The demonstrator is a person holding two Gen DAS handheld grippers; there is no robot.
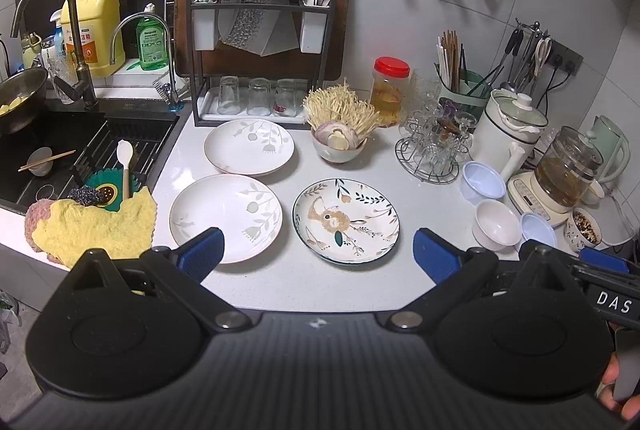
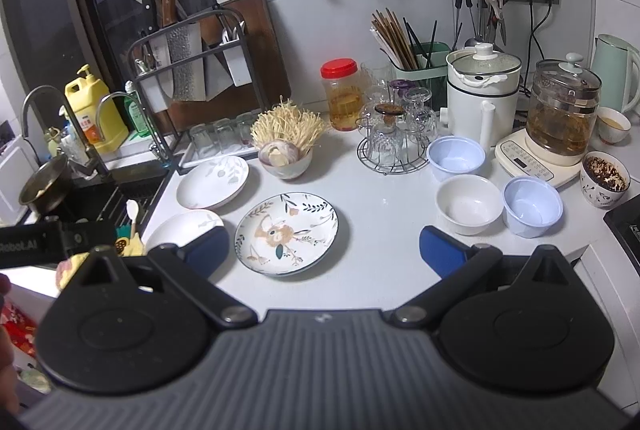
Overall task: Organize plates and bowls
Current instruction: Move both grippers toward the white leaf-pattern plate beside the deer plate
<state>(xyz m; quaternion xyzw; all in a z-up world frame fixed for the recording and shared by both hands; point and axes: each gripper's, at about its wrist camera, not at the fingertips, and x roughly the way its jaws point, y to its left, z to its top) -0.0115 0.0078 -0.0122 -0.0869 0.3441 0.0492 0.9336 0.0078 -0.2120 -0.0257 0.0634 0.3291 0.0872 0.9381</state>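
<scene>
Three plates lie on the white counter: a near white leaf-pattern plate (image 1: 226,216) (image 2: 182,228), a far white leaf-pattern plate (image 1: 249,146) (image 2: 213,182), and a blue-rimmed floral plate (image 1: 346,220) (image 2: 286,232). To the right stand a white bowl (image 1: 496,224) (image 2: 468,204) and two pale blue bowls (image 1: 482,184) (image 2: 454,158), (image 1: 538,228) (image 2: 532,206). My left gripper (image 1: 318,256) is open and empty, hovering at the counter's front edge before the plates. My right gripper (image 2: 324,248) is open and empty, in front of the floral plate.
A bowl of enoki mushrooms and onion (image 1: 340,134) (image 2: 286,154), a glass rack (image 2: 390,142), a red-lidded jar (image 1: 388,90), kettles (image 2: 560,118) and a knife rack (image 1: 260,42) crowd the back. The sink (image 1: 60,150) and a yellow cloth (image 1: 96,226) lie left.
</scene>
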